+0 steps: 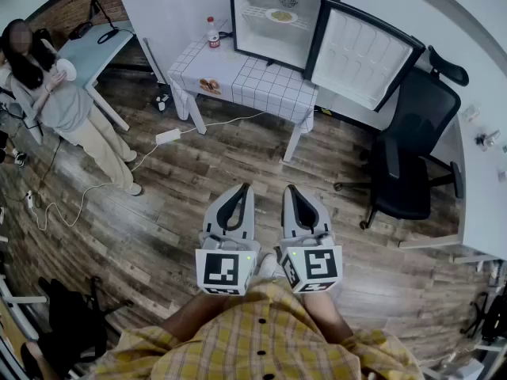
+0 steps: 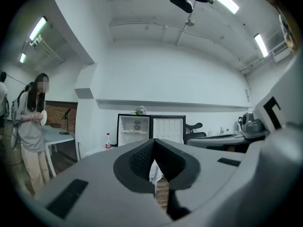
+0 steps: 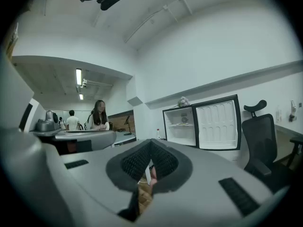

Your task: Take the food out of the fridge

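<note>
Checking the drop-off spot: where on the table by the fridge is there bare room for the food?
Bare tablecloth runs in front of the open fridge, from a small brownish thing at the left front to the right end. The back left, by the bottle, is tighter.

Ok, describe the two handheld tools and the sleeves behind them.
The left tool and right tool are matching light grey shells with tapered jaws, lined with black ribbed pads. Each carries a cube with black-and-white square markers. The person wears a yellow checked shirt.
</note>
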